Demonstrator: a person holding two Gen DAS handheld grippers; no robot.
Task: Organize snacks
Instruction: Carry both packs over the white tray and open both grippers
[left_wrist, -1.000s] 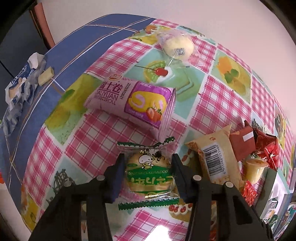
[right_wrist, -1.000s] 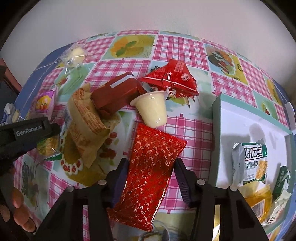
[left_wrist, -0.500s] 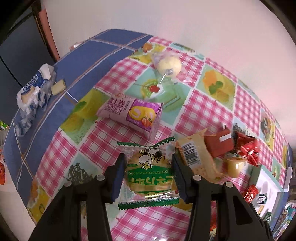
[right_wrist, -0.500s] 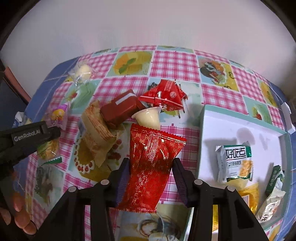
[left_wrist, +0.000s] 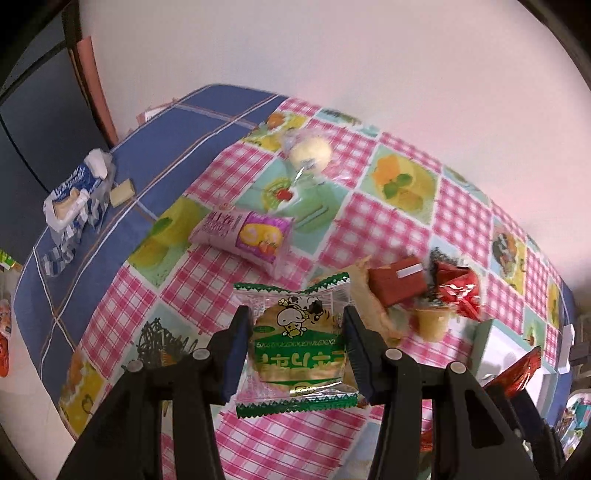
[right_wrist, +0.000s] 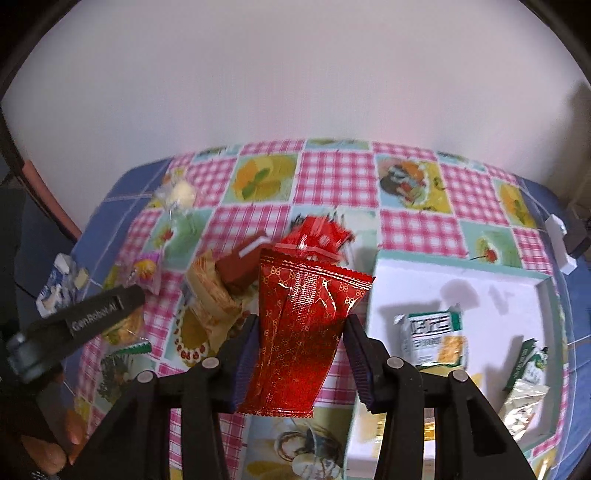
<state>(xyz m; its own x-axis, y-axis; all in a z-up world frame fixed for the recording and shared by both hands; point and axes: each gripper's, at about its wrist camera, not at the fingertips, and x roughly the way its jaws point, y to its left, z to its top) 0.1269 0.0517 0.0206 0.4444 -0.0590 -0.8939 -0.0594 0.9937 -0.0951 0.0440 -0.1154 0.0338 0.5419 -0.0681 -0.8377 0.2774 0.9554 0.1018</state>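
Where both wrist views overlap, the items are listed from largest to smallest.

- Bench (left_wrist: 373, 229): draped in a pink-check cloth with fruit panels; a blue cloth covers its left part.
- Tray (right_wrist: 424, 280): white, green-rimmed, on the right side of the bench; it holds a green-and-white packet (right_wrist: 434, 338) and further packets at its right edge.
- Left claw (left_wrist: 297, 345): clenched on the green cookie pack (left_wrist: 297, 354), pads pressing both sides; the pack is raised above the cloth, label facing the camera.
- Right claw (right_wrist: 301, 341): clenched on the red pouch (right_wrist: 303, 325), which stands upright between the pads, its top edge rising above them, just left of the tray's near corner.
- Pink roll pack (left_wrist: 245, 234): lying on the cloth beyond the left claw, apart from it.
- Brown box (left_wrist: 397, 282): in the snack cluster at centre, touching a tan wrapper (right_wrist: 210, 291).
- Red foil bag (left_wrist: 458, 291): just right of the box.
- Jelly cup (left_wrist: 430, 323): on the cloth just in front of the box and the bag.
- Round bun (left_wrist: 310, 153): in clear wrap, at the far side of the bench, well apart from the cluster.
- Blue-white wrapper (left_wrist: 72, 194): on the blue cloth, far left.
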